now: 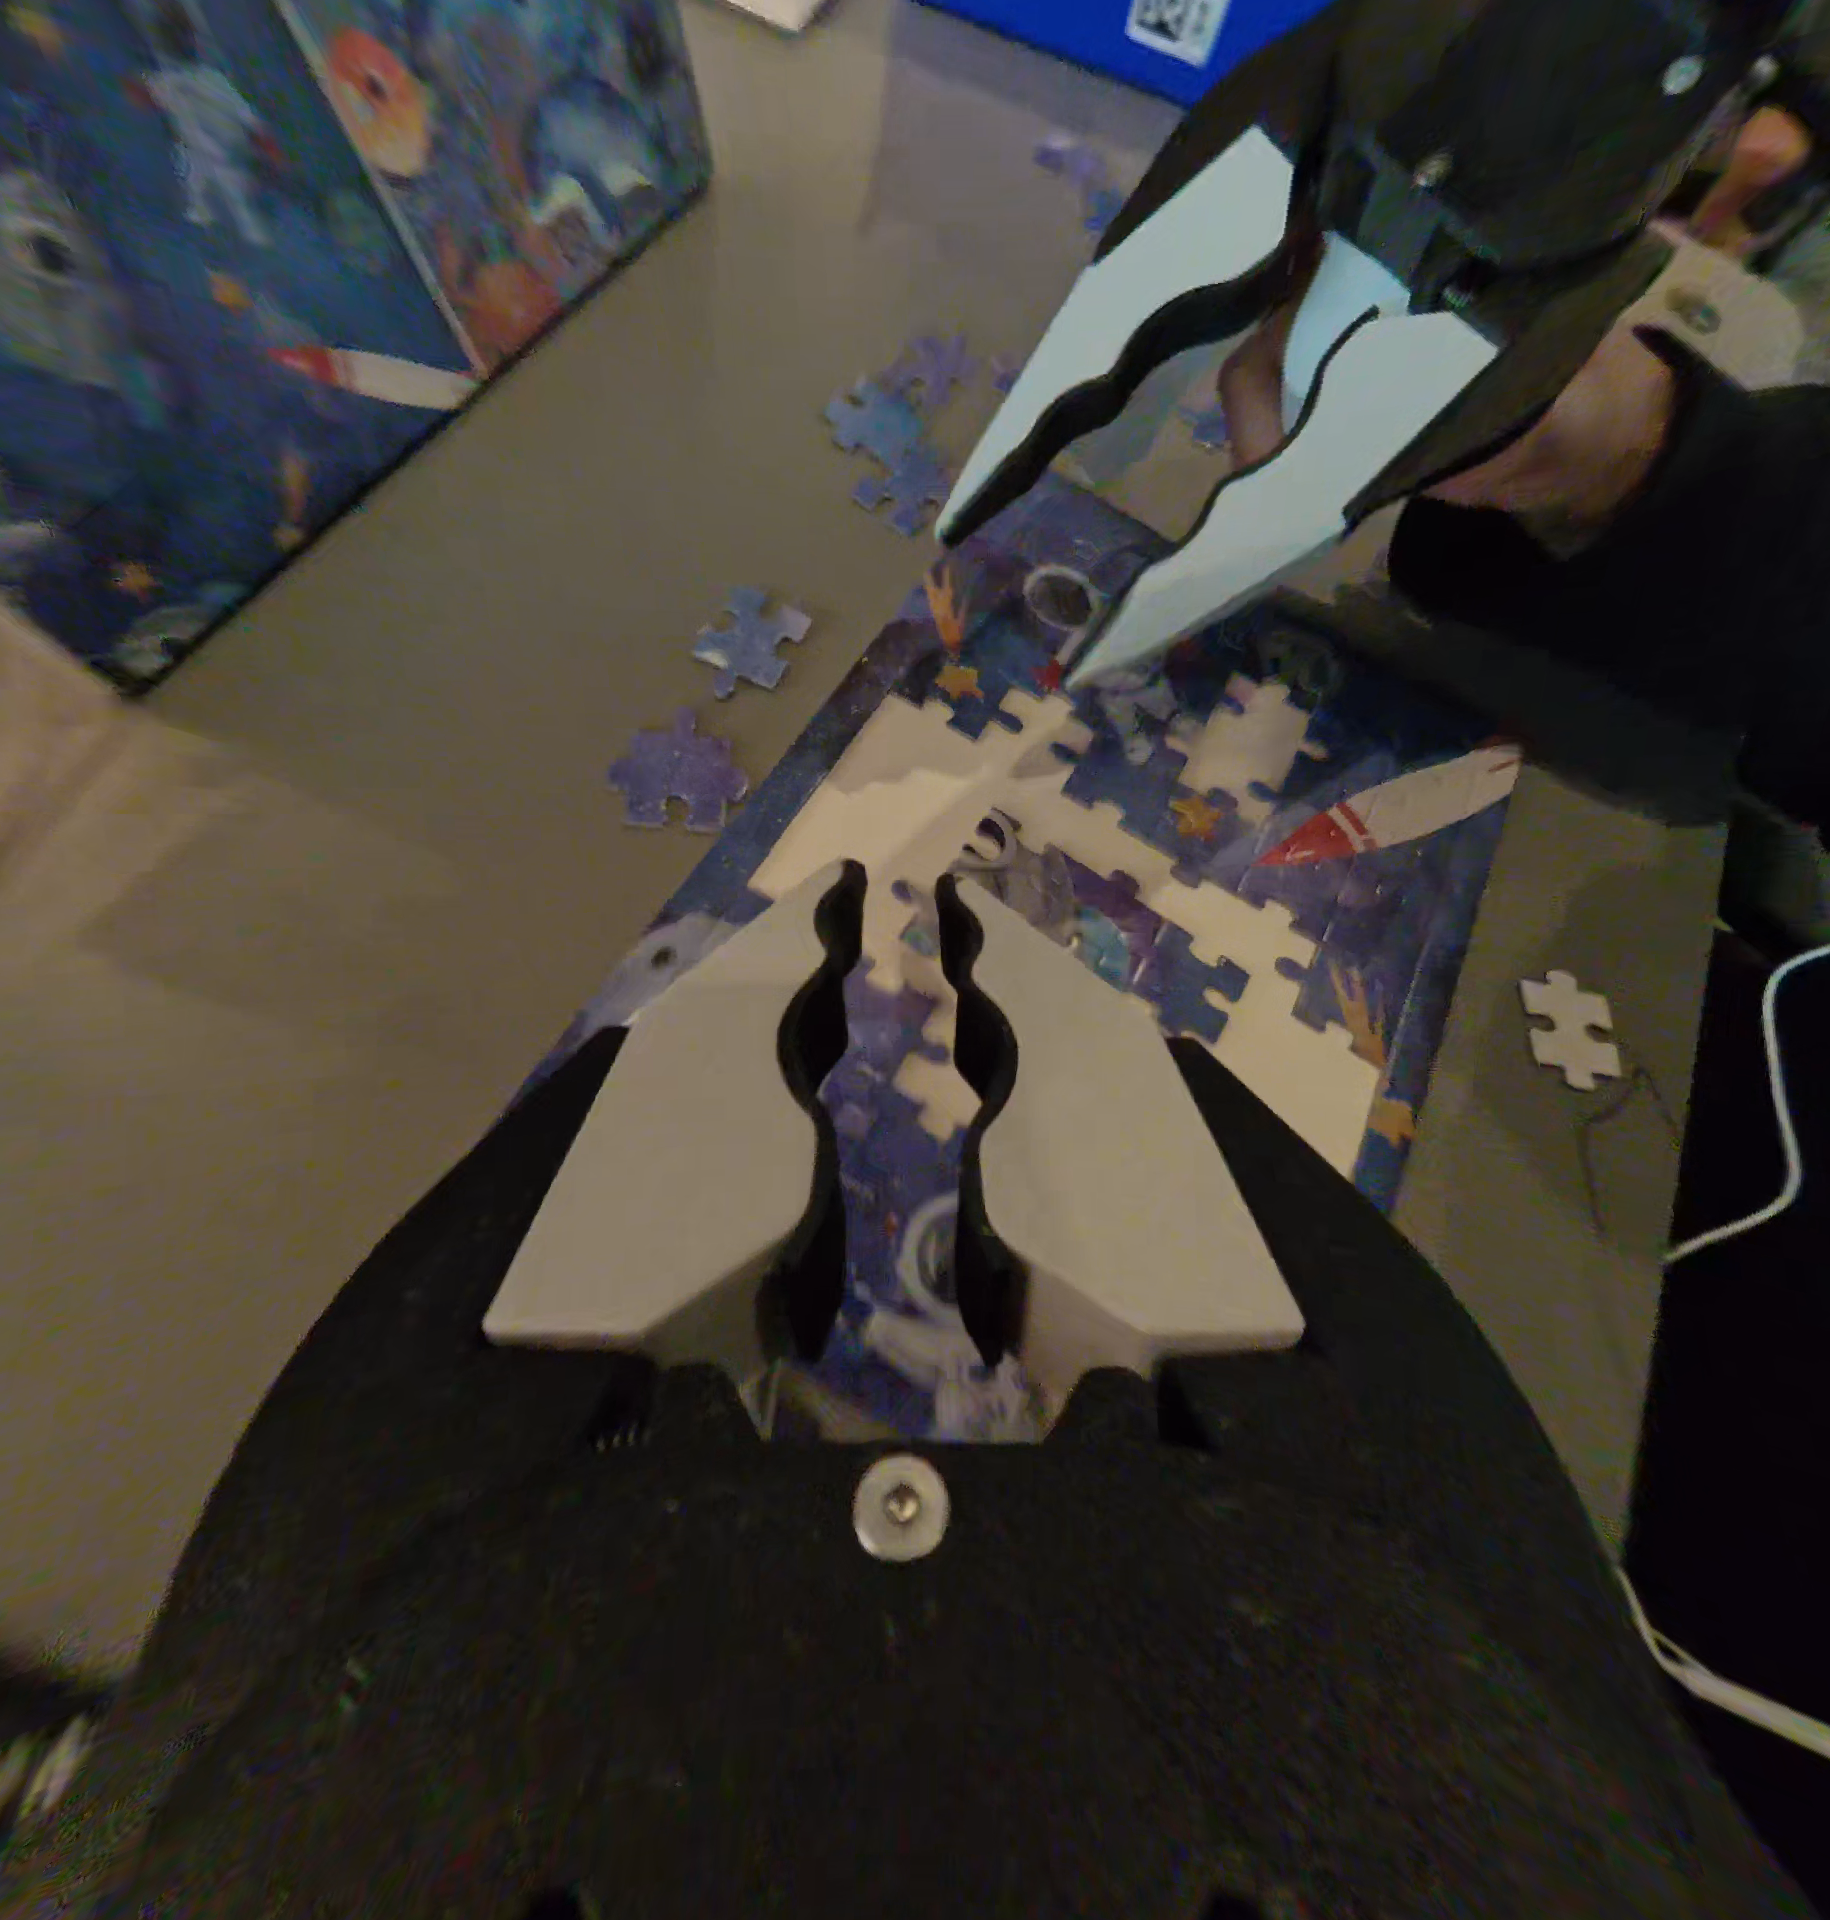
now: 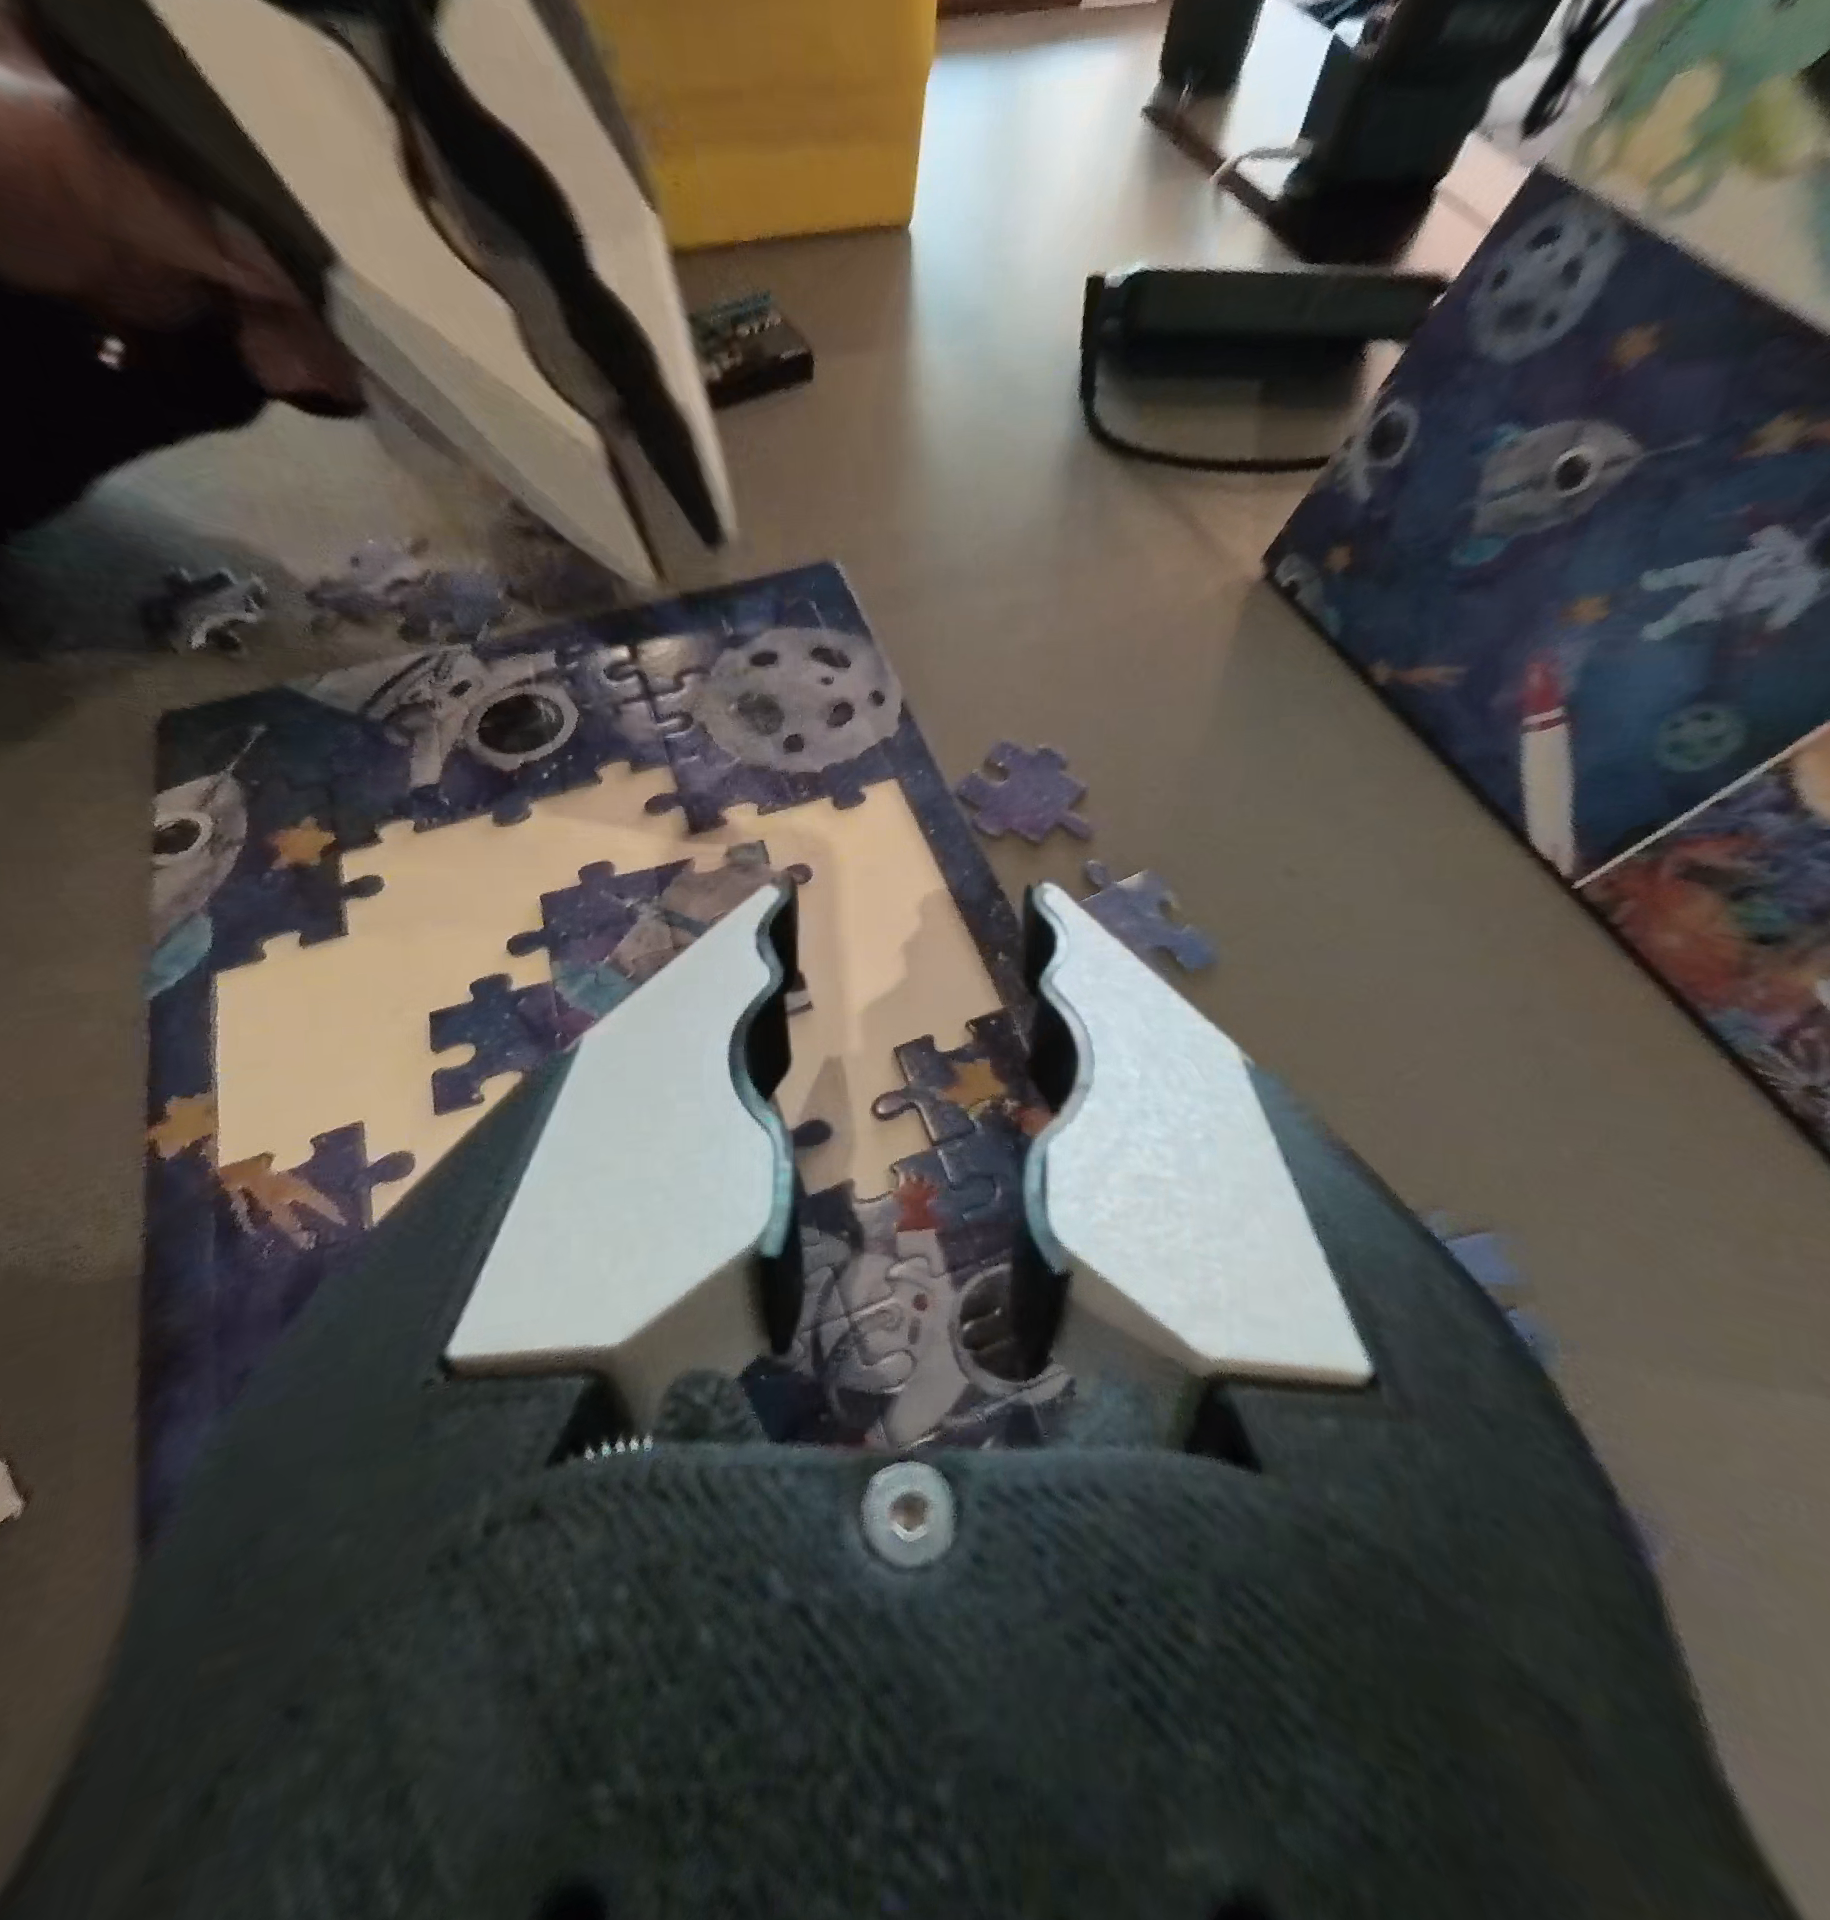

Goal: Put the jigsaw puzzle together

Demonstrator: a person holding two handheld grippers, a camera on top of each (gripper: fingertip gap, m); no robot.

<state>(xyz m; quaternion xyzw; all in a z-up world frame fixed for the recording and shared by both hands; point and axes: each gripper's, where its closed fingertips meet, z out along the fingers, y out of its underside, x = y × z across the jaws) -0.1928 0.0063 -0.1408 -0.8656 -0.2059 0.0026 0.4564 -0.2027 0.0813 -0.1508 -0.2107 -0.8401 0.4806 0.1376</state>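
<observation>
The space-picture jigsaw puzzle (image 1: 1285, 1081) lies flat on the grey table, partly filled, with bare white patches in its middle (image 2: 319, 997). My left gripper (image 1: 898, 879) hovers over its near end, jaws a narrow gap apart and empty; it also shows in the right wrist view (image 2: 682, 556) at the puzzle's far edge. My right gripper (image 2: 913, 894) is open and empty above the puzzle's right side; in the left wrist view (image 1: 1015, 606) it points down at the far end. Loose blue pieces (image 1: 750, 639) (image 2: 1025, 790) lie beside the puzzle.
The puzzle box (image 1: 215, 312) (image 2: 1617, 571) stands close by. A face-down white piece (image 1: 1571, 1029) and a white cable (image 1: 1784, 1143) lie at the table edge. A yellow box (image 2: 786, 125) and black devices (image 2: 1254, 353) stand beyond. My right fingertips sit around 9 centimeters from my left ones. The space-picture jigsaw puzzle (image 1: 1285, 1081) sits 12 centimeters or so from the ends of my right fingers.
</observation>
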